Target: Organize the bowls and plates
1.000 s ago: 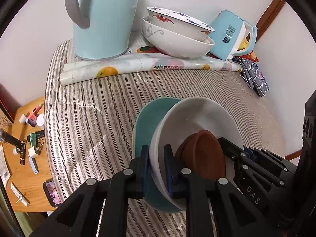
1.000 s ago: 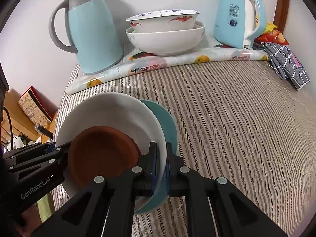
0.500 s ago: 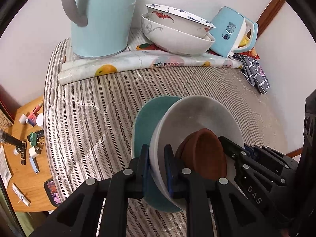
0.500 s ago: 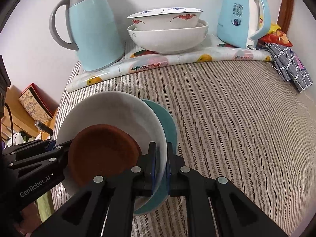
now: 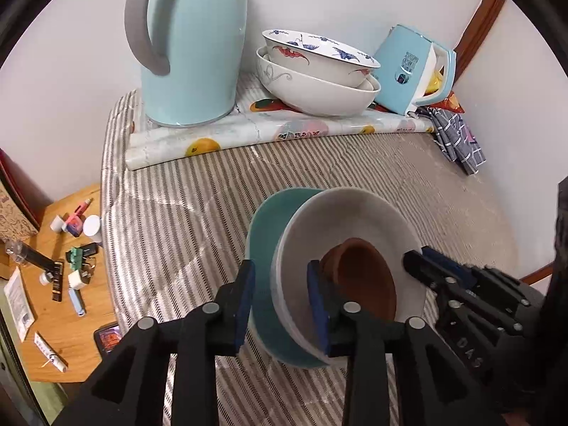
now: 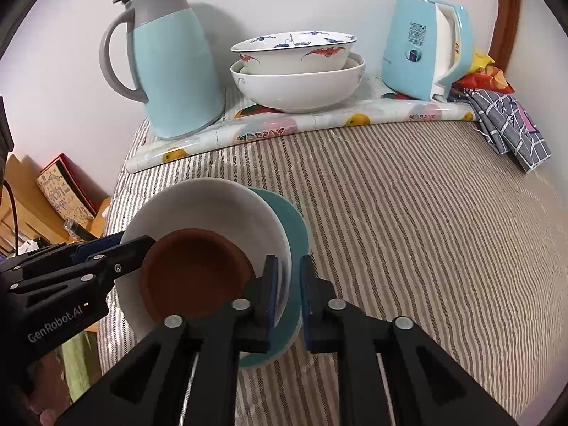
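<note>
Plates (image 5: 348,220) stacked flat, brown bowl (image 6: 195,273) upright, tools opening

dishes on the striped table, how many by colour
white: 2, plate in the stack, plain bowl at the back
teal: 1, plate
brown: 1, dish
patterned: 1, bowl
total: 5

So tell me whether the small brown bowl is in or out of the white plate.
In. The small brown bowl sits inside the white plate, upright, mouth up.
</note>
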Demonstrator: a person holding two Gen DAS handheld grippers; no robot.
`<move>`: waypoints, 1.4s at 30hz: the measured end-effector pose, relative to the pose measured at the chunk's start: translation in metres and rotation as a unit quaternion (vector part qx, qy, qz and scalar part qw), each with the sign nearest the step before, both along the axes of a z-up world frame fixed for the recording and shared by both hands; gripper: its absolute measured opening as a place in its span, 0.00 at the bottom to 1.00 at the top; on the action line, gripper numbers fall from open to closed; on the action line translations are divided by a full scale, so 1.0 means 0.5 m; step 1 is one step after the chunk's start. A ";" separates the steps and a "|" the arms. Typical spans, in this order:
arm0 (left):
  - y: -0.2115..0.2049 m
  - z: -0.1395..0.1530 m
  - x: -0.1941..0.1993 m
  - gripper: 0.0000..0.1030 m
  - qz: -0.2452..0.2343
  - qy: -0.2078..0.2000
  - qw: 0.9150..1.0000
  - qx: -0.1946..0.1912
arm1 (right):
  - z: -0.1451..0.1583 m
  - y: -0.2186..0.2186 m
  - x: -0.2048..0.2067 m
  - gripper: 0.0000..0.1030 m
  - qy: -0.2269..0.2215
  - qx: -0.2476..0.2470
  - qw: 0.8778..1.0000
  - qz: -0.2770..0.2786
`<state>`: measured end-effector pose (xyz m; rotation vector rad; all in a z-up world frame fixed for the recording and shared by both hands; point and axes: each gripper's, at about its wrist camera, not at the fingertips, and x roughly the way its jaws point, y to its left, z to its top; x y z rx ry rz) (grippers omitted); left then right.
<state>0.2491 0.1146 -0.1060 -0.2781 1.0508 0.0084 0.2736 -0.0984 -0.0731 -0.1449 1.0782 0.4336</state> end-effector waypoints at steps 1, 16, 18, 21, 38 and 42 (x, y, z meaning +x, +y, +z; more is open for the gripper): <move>-0.002 0.002 -0.004 0.28 0.000 -0.002 1.000 0.002 | 0.004 -0.004 -0.003 0.16 -0.004 -0.002 1.000 -0.003; -0.046 0.098 -0.102 0.39 -0.005 -0.065 0.998 0.013 | 0.117 -0.078 -0.098 0.37 -0.051 0.005 0.998 -0.041; -0.054 0.114 -0.122 0.44 -0.006 -0.077 0.997 0.011 | 0.130 -0.092 -0.115 0.37 -0.058 0.004 0.997 -0.050; -0.070 0.134 -0.152 0.49 -0.007 -0.091 0.996 0.019 | 0.149 -0.117 -0.141 0.37 -0.066 0.008 0.996 -0.063; -0.152 0.203 -0.365 0.76 -0.020 -0.167 0.986 0.022 | 0.232 -0.235 -0.355 0.86 -0.128 0.018 0.984 -0.120; -0.170 0.200 -0.398 0.80 -0.035 -0.168 0.985 0.021 | 0.227 -0.255 -0.388 0.91 -0.133 -0.002 0.982 -0.136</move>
